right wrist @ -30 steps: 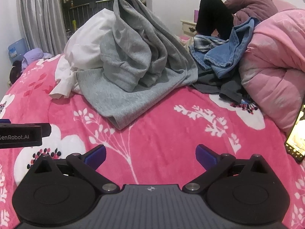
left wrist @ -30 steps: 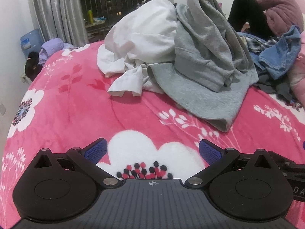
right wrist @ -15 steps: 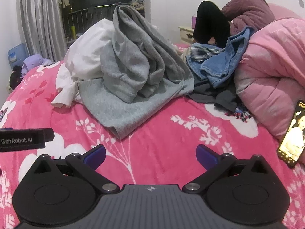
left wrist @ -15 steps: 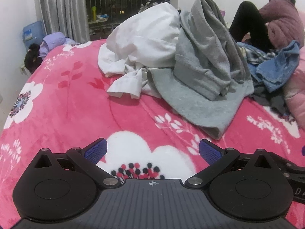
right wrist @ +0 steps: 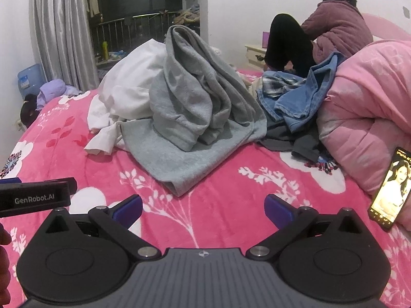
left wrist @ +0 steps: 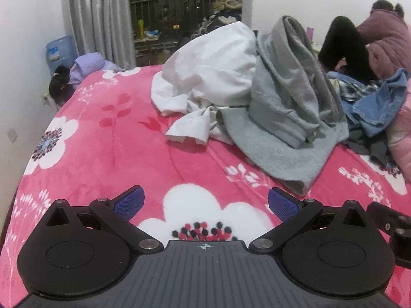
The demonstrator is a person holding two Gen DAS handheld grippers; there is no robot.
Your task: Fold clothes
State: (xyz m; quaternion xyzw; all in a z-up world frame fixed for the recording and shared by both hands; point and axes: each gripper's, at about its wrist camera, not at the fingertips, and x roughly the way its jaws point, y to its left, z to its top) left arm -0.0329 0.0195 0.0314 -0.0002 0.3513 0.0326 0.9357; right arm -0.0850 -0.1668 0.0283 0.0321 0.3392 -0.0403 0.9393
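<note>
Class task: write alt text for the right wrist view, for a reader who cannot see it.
The open right claw hovers empty above a pink floral blanket, facing a heap of clothes: a grey garment draped over a white one. A lit phone leans on a pink quilt at right.

We see a plush, fleecy pink blanket (left wrist: 108, 138) with a soft nap. On it the grey garment (right wrist: 195, 107) looks like thick, matt sweatshirt knit, the white garment (left wrist: 210, 77) like smooth, thin woven cloth, and the blue piece (right wrist: 305, 95) like coarse denim. The pink quilt (right wrist: 364, 113) is padded cloth with a faint sheen. The phone (right wrist: 390, 187) has a glossy glass face. Our left gripper (left wrist: 205, 201) and right gripper (right wrist: 203, 206) are matt black plastic with ribbed grey housings, bright metal pins and finely textured blue pads (left wrist: 128, 202).
</note>
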